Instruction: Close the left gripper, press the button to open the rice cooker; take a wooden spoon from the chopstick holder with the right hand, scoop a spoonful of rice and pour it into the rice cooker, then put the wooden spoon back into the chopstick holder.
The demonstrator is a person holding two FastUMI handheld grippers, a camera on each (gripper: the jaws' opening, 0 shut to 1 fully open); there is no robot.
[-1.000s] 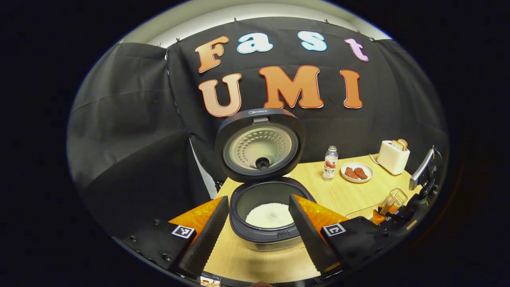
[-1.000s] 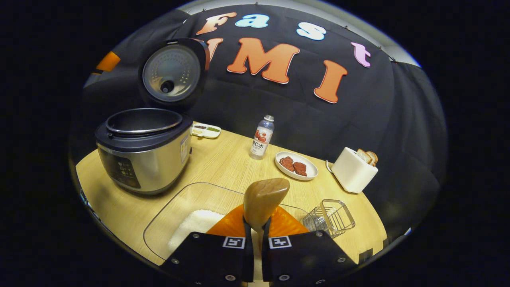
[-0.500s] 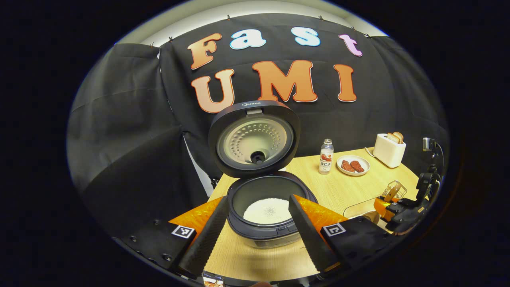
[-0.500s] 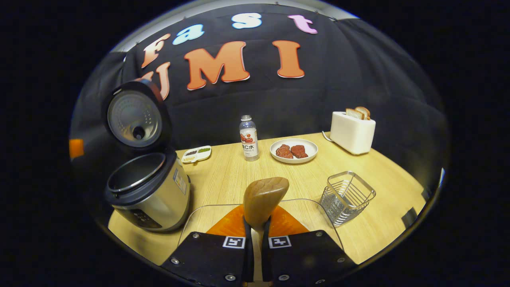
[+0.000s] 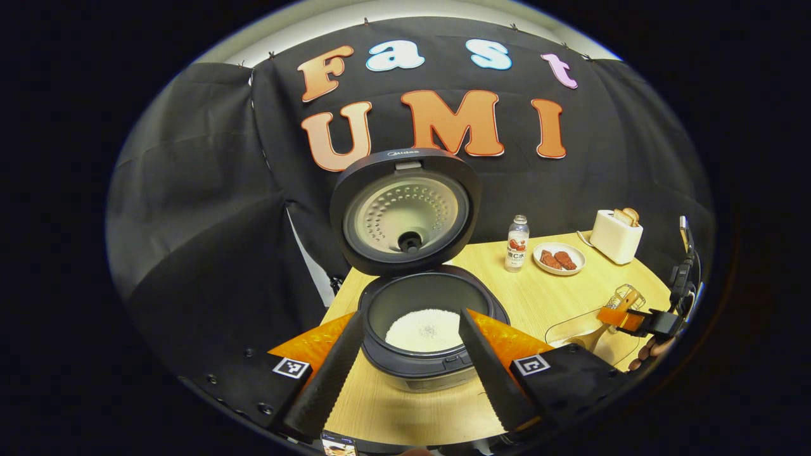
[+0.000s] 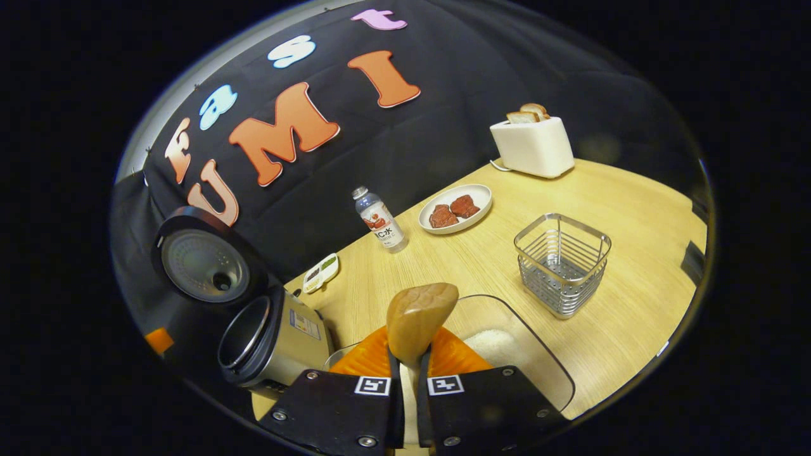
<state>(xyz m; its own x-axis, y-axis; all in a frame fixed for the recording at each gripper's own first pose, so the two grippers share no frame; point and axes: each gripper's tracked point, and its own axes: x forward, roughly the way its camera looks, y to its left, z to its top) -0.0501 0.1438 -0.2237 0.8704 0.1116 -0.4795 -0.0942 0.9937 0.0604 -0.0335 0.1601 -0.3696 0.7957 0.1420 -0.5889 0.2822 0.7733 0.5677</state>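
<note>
Left gripper view, starting at the left: left gripper [image 5: 405,373] hovering with fingers [image 5: 326,380] spread wide, gripping nothing, framing the rice cooker [image 5: 431,345] between them. Standing open, lid [image 5: 405,212] tilted up and back against the black cloth, white rice [image 5: 423,329] lying in the inner pot. Sitting on the wooden table [image 5: 538,297], further right, a small bottle [image 5: 517,243], then a plate of reddish food [image 5: 559,258], then a white toaster [image 5: 616,235] with bread poking out. At the far right edge, right gripper [image 5: 624,318] showing in the distance over a clear tray [image 5: 573,326], wire chopstick holder [image 5: 626,296] just behind it, a hand [image 5: 652,349] gripping the handle below.

Right gripper view, again from the left: rice cooker [image 6: 272,342] leaning at the lower left, lid [image 6: 203,266] raised. Near it a small white dish [image 6: 320,273], then the bottle [image 6: 379,220] and plate [image 6: 455,209]. In the centre, right gripper [image 6: 408,367] pinching tight on the wooden spoon [image 6: 419,316], bowl sticking up past the fingertips, apparently carrying no rice. Beneath it, clear tray [image 6: 538,361] holding rice [image 6: 497,345]. To the right, the chopstick holder [image 6: 562,263] standing upright beside the tray, the toaster [image 6: 531,145] well beyond.
</note>
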